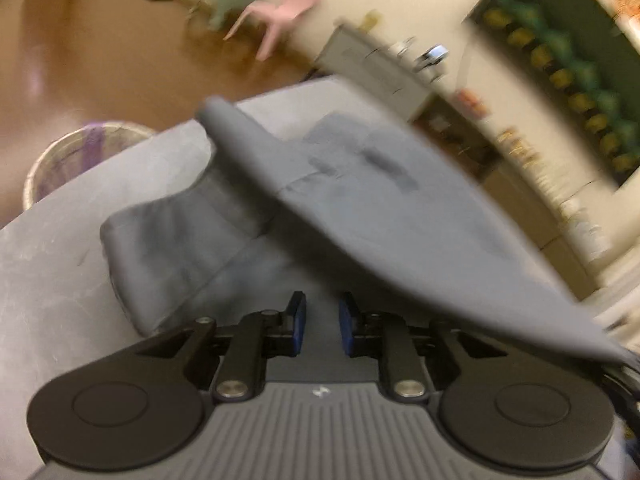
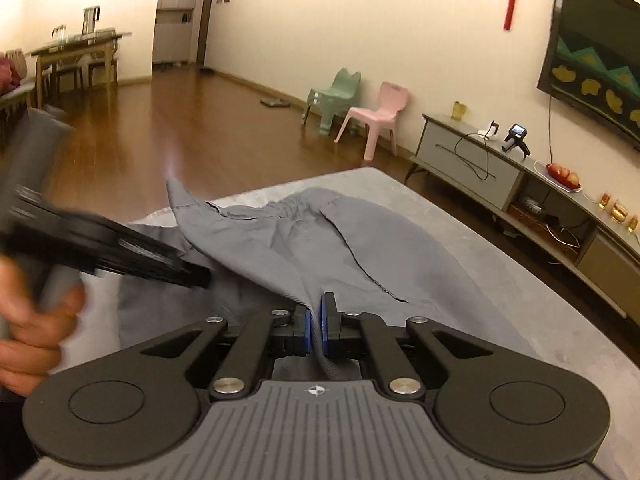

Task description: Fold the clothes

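Right gripper (image 2: 315, 322) has its jaws clamped on the grey trousers (image 2: 304, 236); left gripper (image 1: 322, 324) jaws apart, empty. Keep that hem taut over the bench (image 2: 500, 280).

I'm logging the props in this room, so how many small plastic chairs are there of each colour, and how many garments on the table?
Green chair: 1
Pink chair: 1
Grey garment, pinched by the right gripper: 1
Total: 3
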`<control>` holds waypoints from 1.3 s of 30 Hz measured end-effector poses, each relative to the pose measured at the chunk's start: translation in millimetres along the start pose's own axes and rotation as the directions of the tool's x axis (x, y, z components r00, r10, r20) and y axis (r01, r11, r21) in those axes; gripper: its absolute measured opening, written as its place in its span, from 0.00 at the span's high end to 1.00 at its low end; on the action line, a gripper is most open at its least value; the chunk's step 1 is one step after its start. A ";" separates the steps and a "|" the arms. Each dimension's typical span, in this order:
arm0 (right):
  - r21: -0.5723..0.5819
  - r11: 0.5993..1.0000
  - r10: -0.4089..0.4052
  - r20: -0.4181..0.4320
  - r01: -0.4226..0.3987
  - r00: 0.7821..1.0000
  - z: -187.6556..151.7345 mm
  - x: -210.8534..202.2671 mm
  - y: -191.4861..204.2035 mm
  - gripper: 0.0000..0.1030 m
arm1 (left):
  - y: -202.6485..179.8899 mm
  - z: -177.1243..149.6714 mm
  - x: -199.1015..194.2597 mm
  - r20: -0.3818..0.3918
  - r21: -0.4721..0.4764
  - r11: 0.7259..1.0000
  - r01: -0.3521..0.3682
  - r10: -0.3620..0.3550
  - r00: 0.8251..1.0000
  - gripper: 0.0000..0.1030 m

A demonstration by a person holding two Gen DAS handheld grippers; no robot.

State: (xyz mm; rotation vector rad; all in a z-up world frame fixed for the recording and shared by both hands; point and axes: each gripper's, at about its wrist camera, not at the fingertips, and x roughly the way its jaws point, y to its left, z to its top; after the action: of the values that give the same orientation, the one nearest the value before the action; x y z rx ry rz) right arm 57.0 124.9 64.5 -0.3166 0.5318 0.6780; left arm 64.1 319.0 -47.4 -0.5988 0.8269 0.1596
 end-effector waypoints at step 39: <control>-0.157 0.984 0.079 -0.072 -0.089 0.994 -89.1 -47.4 117.6 0.53 | 34.8 -20.8 -65.6 0.086 -0.079 0.988 0.133 -0.126 0.988 0.66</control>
State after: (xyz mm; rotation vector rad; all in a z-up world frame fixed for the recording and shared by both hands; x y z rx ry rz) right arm -84.3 148.4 5.4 -0.4703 0.5561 0.7963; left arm -6.1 342.2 -25.5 -0.7191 0.7031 0.0995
